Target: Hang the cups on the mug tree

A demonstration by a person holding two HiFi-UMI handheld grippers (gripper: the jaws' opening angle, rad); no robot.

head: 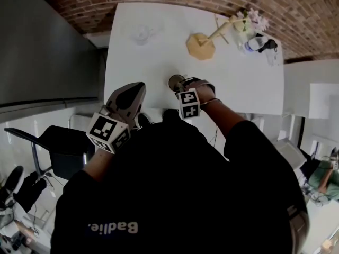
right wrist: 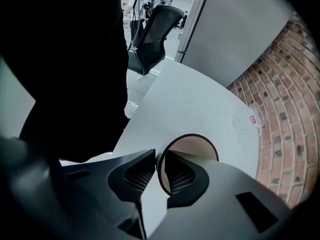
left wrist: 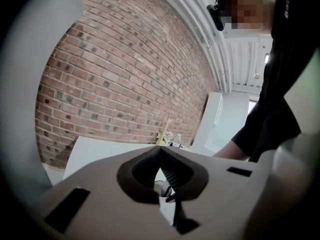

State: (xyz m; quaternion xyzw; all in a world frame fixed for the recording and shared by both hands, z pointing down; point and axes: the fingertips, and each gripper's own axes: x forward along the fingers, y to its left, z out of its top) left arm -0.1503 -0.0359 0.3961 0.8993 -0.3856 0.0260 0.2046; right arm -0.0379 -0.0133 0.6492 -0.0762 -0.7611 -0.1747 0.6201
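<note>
Right gripper view: the right hand-held gripper [right wrist: 155, 156] is pointing steeply down and straddling the rim of a cup [right wrist: 192, 146]. One jaw is sitting inside the pale interior and the other outside, and the two pads are closing in on the thin wall and appear to be pinching it. The cup is standing upright on the white bench [right wrist: 200, 99], near its front edge.

Left gripper view: the left hand-held gripper [left wrist: 160, 149] is hanging roughly level in the air with its jaws together and nothing between them. It is looking across the bench toward the brick wall [left wrist: 115, 84].

Head view: the right hand-held gripper [head: 183, 84] is touching the cup [head: 176, 82], and the left one [head: 139, 87] is hovering just off the bench's front left.
- The mug tree [head: 200, 46] is standing on its wooden base toward the far side, well apart from the cup.
- A glass cup [head: 142, 34] is sitting at the far left, untouched.
- Flowers [head: 251, 20] and a bottle [head: 254, 43] are occupying the far right corner.

Progress: early, by the look of it. No cup is showing on the tree's pegs. One cup is being taken up but is not yet lifted. Lifting it, carrying it over, hooking its handle on a peg and doing the same for the glass cup are all remaining.
</note>
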